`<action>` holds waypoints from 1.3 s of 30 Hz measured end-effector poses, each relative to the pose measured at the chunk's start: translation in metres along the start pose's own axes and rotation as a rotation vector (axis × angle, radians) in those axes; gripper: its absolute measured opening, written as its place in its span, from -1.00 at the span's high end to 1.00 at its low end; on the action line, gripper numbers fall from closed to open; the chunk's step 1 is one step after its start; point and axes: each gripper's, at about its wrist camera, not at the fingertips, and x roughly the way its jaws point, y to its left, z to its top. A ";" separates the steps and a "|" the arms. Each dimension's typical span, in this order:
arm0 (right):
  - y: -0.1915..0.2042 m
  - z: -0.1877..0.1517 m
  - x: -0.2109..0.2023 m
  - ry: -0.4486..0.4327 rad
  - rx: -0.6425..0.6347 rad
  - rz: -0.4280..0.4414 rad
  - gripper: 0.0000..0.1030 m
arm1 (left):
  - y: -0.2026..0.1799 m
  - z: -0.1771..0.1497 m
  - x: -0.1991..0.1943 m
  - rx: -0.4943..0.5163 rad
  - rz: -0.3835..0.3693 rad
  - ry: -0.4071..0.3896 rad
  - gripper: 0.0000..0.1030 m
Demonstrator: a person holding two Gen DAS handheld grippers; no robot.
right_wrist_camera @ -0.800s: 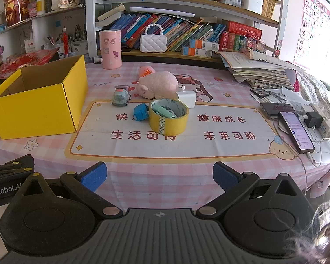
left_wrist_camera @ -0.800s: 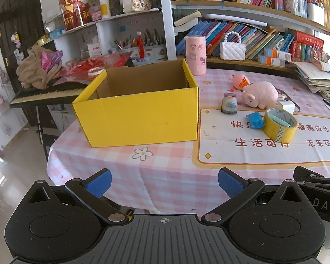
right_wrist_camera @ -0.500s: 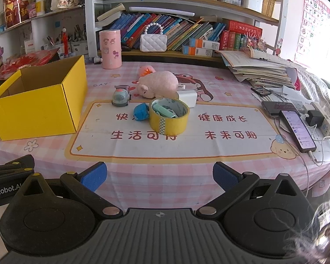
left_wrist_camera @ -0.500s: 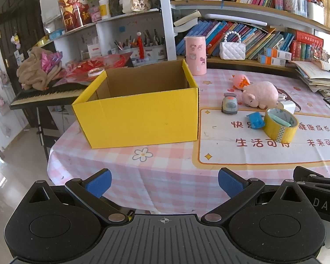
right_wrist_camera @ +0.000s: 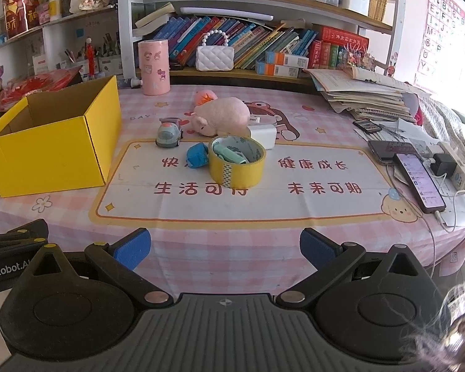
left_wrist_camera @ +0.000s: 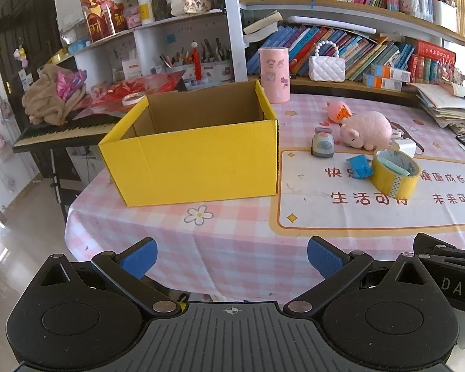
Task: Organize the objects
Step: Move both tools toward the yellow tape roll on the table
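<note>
- Loose items sit clustered mid-worktop, right of the yellow box (right_wrist_camera: 51, 142): tape roll (right_wrist_camera: 237, 165) standing on its flat side, with a mint-green thing lying inside it; blue toy (right_wrist_camera: 197, 154) touching the roll's left side; small toy car (right_wrist_camera: 169, 132) just behind; pink plush pig (right_wrist_camera: 221, 117) further back; white charger block (right_wrist_camera: 262, 136) just behind the roll on its right.
- The box is open-topped and looks empty as far as its inside shows, so by my read nothing is sorted yet.
- Right gripper (right_wrist_camera: 223, 248) is spread wide with nothing between the jaws, hovering off the near worktop edge, well apart from the cluster.
- Left gripper (left_wrist_camera: 231, 257) is likewise wide and empty, facing the box front.
- Likely first step: reach with the right, since it faces the cluster.
- Take the roll first, as it's nearest. Straddle one wall, with one finger inside the core, and mind the green thing in there.
- Come down from above so you don't knock the blue toy.
- Keep clear of the phone (right_wrist_camera: 418, 183) and cables on the right.
- Leave the left free near the box to steady it if a drop nudges it.
</note>
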 end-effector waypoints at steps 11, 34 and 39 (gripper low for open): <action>0.001 0.001 0.004 0.012 -0.002 0.003 -1.00 | 0.000 -0.001 0.003 -0.008 0.000 0.009 -1.00; -0.023 0.019 0.046 0.058 -0.026 0.054 -1.00 | -0.030 0.012 0.038 -0.037 0.021 0.094 -1.00; -0.031 0.032 0.065 0.051 -0.060 0.079 -1.00 | -0.032 0.020 0.051 -0.094 0.013 0.110 -1.00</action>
